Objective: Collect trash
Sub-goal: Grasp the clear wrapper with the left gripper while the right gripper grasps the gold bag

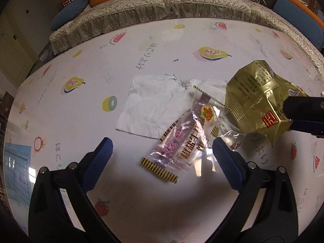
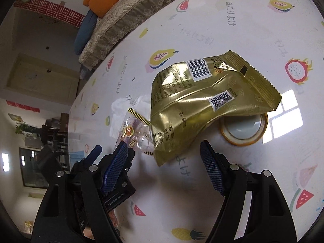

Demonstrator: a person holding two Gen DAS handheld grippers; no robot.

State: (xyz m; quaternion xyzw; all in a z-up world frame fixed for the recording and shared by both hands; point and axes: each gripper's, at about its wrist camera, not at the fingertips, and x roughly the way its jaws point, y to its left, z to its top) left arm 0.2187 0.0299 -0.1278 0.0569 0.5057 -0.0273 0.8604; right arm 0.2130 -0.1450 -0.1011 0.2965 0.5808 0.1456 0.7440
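Behind the glossy fruit-print worktop (image 1: pixel 85 121) runs a quilted sofa (image 1: pixel 125 10) with orange and blue cushions. On the worktop the trash lies in one loose cluster: a flat white tissue (image 1: pixel 154 105), two clear candy wrappers (image 1: pixel 182 141) with yellow-and-black striped ends lying partly over its near corner, and a crumpled gold foil bag (image 2: pixel 202 101) whose far end rests on a roll of tape (image 2: pixel 243 129). The left tool (image 1: pixel 162 156) hovers low with its jaws spread wide and empty; the wrappers lie directly between and just ahead of its blue fingertips (image 1: pixel 101 151), their long axis slanting from near-left to far-right, so they sit crosswise to a closing pinch. The right tool (image 2: pixel 166 160) is likewise wide open and holds nothing, and the near corner of the gold bag points straight into its gap, just ahead of the pads. In the left wrist view the right tool (image 1: pixel 303 111) seems to reach in beside the bag's printed edge, though contact cannot be confirmed. My judgement is that each tool is nearest its own item: left for the wrappers, right for the bag. The bag's long axis runs away from the right tool toward the tape roll, so a short advance would bring the near corner between the pads.
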